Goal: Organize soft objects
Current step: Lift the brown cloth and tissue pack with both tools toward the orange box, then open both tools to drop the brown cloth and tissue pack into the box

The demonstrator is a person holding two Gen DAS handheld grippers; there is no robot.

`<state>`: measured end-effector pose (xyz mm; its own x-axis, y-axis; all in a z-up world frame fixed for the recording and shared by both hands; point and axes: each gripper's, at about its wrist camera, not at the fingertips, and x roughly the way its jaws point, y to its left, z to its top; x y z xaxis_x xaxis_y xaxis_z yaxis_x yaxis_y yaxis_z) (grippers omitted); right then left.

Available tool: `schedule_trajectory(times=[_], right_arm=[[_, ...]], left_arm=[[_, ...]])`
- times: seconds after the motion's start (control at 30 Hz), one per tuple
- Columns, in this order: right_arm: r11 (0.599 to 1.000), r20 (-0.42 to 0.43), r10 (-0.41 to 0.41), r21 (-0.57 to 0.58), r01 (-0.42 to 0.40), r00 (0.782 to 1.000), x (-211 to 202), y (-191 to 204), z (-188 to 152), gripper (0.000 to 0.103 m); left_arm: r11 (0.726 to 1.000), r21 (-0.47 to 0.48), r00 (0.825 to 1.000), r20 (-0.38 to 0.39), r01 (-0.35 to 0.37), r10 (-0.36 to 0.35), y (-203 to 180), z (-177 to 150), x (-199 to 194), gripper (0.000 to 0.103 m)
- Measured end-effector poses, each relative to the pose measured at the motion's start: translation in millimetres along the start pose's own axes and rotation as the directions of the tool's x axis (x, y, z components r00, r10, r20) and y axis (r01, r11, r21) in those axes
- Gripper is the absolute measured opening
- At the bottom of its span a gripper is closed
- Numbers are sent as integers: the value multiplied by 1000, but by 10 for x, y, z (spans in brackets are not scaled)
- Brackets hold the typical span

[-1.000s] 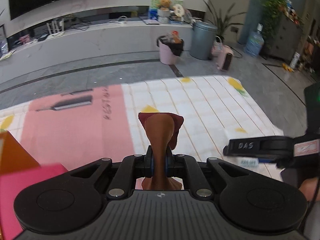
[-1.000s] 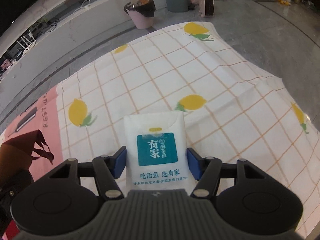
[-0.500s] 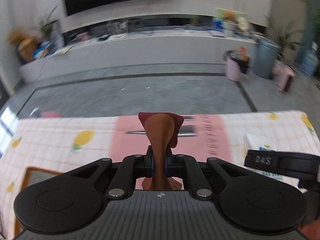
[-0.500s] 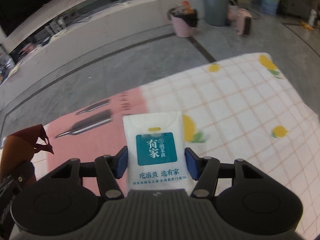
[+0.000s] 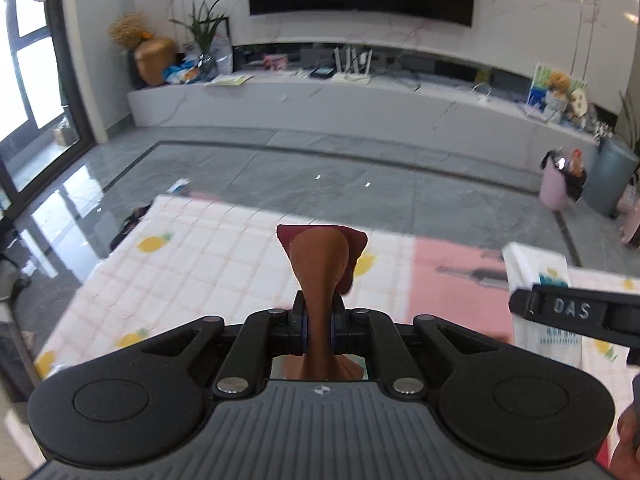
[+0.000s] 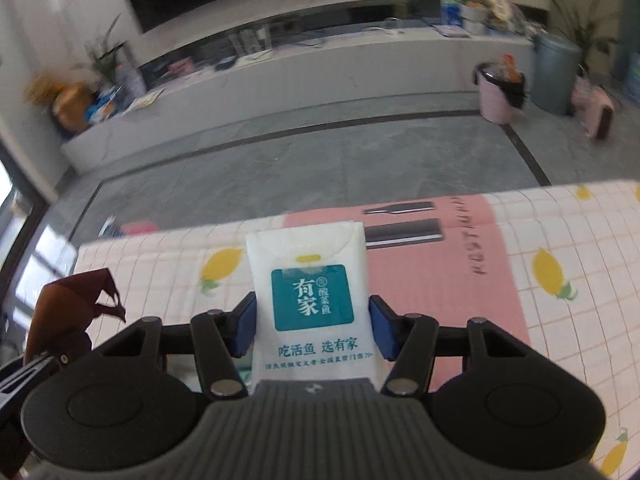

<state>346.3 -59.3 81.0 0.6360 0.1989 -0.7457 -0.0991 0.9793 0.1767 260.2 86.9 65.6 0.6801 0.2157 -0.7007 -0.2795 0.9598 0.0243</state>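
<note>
My left gripper (image 5: 319, 322) is shut on a brown and dark red cloth (image 5: 320, 264), which sticks up between the fingers above the table. My right gripper (image 6: 312, 322) is shut on a white tissue pack (image 6: 310, 300) with a teal label, held flat above the table. The tissue pack (image 5: 536, 280) and the right gripper's finger (image 5: 576, 310) show at the right of the left wrist view. The cloth (image 6: 76, 300) shows at the left of the right wrist view.
The table has a lemon-print checked cover (image 5: 192, 256) with a pink mat (image 6: 432, 264) on it. Beyond its far edge is grey floor, a long TV bench (image 5: 360, 100), a pink bin (image 5: 556, 182) and a grey bin (image 5: 612, 176).
Both grippers have swung left with their loads. The views now face the TV wall and the table's left part. The grips have not changed.
</note>
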Motion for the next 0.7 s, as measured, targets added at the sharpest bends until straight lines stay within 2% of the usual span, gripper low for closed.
schedule_trajectory(times=[0.07,0.13,0.3,0.4,0.47,0.6,0.7], right_arm=[[995,3,8,-103,-8,1000,-63,251,-104,57],[982,-17,17,-190,-20,1000,-117,392,-213,57],[949,-108,96,-289,-124,990,-177,533,-505,57],[912,-148,69,-391,-123,987,-75,615,-644,57],[902,-171,27,-420,-98,985,28,616,-733,57],[897,-212,19,-427,-110,977,264,482,-802,57],[895,-240,17,-429,-122,971,396,442,-838,57]], left_arm=[[1000,6,1000,-24,-16,16,128,-63,-62,10],[1000,-8,999,-50,8,-9,253,-115,-106,10],[997,-20,993,-92,79,-80,482,-313,-188,10],[988,-45,982,-109,148,-152,604,-450,-117,9],[980,-73,973,-124,185,-193,637,-523,22,9],[987,-66,971,-183,145,-155,606,-678,347,9],[990,-44,971,-196,131,-137,598,-779,486,10]])
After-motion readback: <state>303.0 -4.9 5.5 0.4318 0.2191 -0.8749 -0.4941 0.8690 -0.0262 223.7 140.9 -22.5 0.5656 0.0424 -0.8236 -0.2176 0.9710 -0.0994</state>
